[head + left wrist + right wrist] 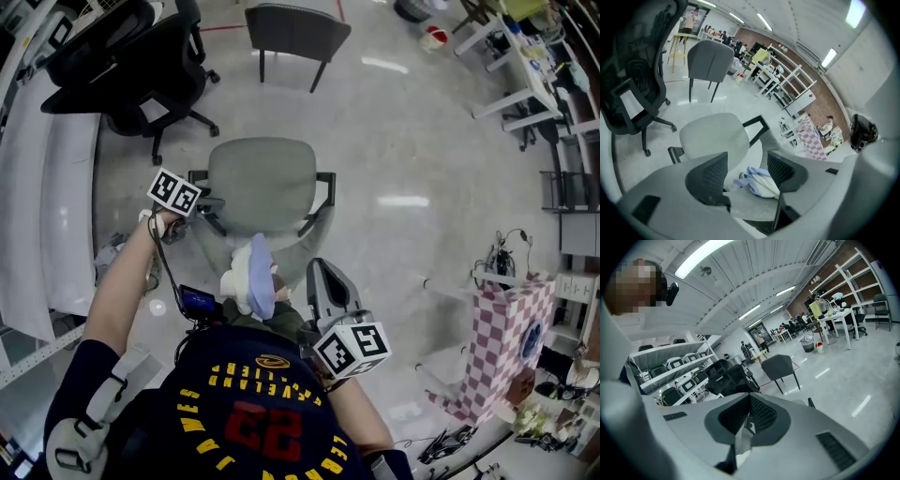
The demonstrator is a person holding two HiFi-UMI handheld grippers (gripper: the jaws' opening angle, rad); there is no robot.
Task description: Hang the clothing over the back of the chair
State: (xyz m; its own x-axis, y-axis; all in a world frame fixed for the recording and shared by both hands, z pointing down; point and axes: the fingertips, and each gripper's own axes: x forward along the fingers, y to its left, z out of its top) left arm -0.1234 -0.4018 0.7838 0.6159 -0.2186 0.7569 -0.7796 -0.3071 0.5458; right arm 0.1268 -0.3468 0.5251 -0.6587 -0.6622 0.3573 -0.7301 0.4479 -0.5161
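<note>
- Clothing: soft, light, limp, bunched on the chair back; likely best pinched at a top fold.
- Left gripper released, empty; right gripper clenched.

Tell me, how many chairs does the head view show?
3. A light grey padded office chair stands right before the person, a black mesh office chair at upper left, a dark grey four-legged chair at top centre. Others may hide among the far desks.

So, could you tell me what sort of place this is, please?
Probably an open-plan office or lab workshop: a black swivel chair, white metal shelving and work desks on a polished floor.
</note>
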